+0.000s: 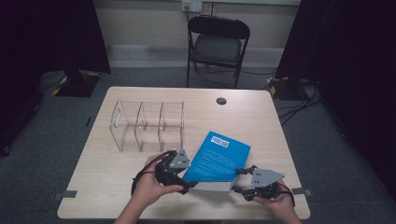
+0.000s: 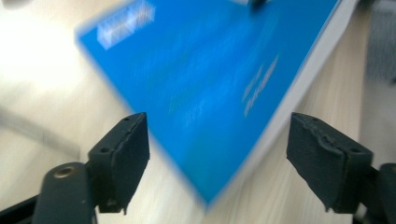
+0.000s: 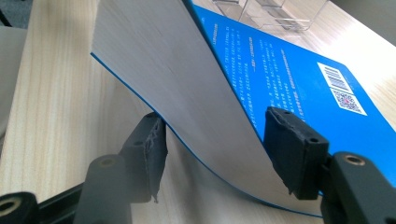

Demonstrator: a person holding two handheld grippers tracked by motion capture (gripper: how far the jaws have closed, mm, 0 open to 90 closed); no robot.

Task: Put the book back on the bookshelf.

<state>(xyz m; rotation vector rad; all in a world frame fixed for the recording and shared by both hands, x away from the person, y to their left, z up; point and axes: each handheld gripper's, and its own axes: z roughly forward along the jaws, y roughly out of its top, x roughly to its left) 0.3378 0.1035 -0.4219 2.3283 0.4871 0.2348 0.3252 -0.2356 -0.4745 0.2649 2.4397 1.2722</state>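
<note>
On the near half of the counter (image 1: 116, 186) lies a blue book (image 1: 219, 156), back cover up, barcode toward the far side. Left tongs (image 1: 186, 183) sit at its near left corner; in the left gripper view the jaws stand wide apart with the corner between them, touching nothing that can be made out. Right tongs (image 3: 212, 154) are at the near right corner, one jaw under the page block, the other above the cover; the gap looks not yet closed, though contact cannot be ruled out. That corner is lifted off the counter, the pages bowed, probably so a jaw can pass beneath. A clear divided rack (image 1: 147, 123) stands just beyond the book, empty; judged the likely destination. Risk: pages slipping if the grip is shallow.
</note>
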